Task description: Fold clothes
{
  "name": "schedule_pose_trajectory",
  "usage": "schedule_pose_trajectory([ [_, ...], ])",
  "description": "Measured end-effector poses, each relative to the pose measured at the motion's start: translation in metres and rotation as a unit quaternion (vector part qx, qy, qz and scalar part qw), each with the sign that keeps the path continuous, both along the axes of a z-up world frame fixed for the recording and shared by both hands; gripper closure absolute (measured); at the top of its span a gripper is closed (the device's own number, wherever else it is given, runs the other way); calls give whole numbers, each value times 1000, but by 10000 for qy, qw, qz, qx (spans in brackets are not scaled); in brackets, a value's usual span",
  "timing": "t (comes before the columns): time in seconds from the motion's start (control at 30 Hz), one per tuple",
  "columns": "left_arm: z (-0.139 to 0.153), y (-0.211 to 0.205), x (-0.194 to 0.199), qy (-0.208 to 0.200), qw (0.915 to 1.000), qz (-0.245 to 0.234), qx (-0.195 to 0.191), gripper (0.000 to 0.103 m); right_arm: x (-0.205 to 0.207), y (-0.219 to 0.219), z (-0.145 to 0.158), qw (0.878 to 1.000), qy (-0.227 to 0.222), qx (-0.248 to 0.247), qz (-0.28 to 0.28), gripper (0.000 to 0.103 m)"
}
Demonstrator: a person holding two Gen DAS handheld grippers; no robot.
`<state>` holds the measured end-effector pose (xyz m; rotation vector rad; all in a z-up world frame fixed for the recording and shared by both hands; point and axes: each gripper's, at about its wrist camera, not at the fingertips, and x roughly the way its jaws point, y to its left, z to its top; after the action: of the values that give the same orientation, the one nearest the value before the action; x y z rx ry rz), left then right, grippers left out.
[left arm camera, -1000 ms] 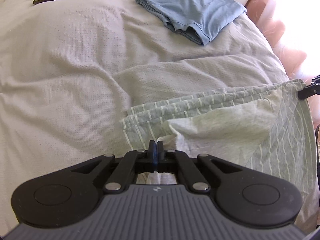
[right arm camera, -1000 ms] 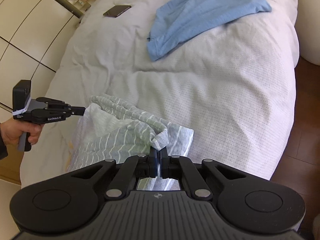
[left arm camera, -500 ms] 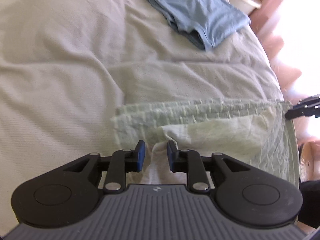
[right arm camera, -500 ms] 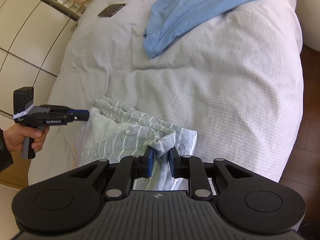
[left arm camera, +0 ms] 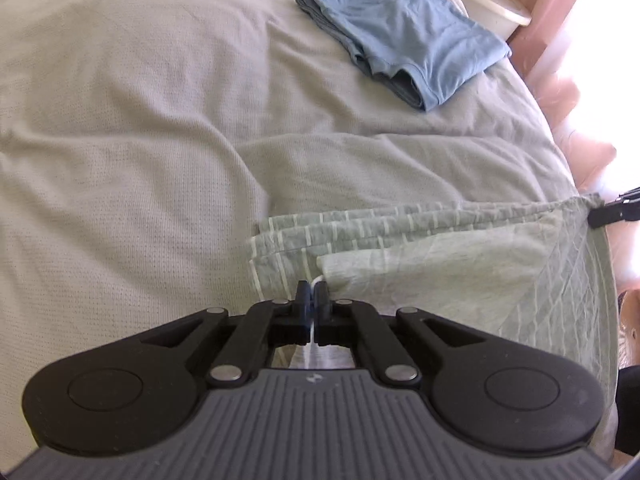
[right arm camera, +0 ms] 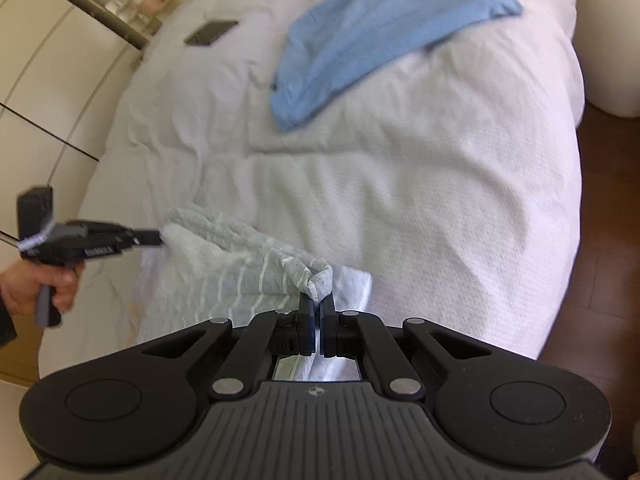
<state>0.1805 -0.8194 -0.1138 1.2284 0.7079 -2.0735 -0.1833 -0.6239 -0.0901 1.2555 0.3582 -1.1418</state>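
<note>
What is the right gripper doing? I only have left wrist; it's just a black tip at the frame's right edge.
Observer: The right gripper is shut on a bunched-up corner of the striped garment.
Operator: How does my left gripper look from that side?
Observer: The left gripper meets the garment's far corner, and a hand is wrapped around its handle.
Operator: Anything beside the bed I can't see?
Observer: Dark wood floor runs along the bed's right side in the right wrist view.
</note>
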Motion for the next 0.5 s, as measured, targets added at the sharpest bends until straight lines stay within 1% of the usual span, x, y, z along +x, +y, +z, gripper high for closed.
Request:
schedule_pose_trajectory([
  [0.07, 6, 0, 6, 107, 9997, 170, -124, 103, 2, -1, 10, 9997, 42, -212, 75, 102],
  [0.1, 4, 0, 8, 111, 9996, 247, -105, 103, 3, -1, 11, 9996, 69, -239, 121, 102],
  [0.13, 0, 0, 8, 64, 9996, 268, -51, 103, 3, -2, 6, 9996, 124, -174, 160, 102],
  [0.2, -11, 2, 4, -82, 9997, 215, 45, 103, -4, -3, -14, 9999, 69, 155, 13, 103],
  [0.23, -14, 2, 2, -128, 9997, 197, 66, 103, -8, -3, -19, 9997, 0, 235, -80, 103],
  [0.33, -16, 1, 1, -170, 9996, 218, 96, 103, -3, -4, -15, 9997, 143, 158, 107, 102],
  [0.37, -16, 0, 2, -196, 9994, 257, 92, 103, -3, -4, -15, 9997, 123, 180, 122, 102],
  [0.5, -4, -4, 12, -310, 9982, 521, 3, 101, -10, -2, -13, 9996, 58, 263, -27, 93],
])
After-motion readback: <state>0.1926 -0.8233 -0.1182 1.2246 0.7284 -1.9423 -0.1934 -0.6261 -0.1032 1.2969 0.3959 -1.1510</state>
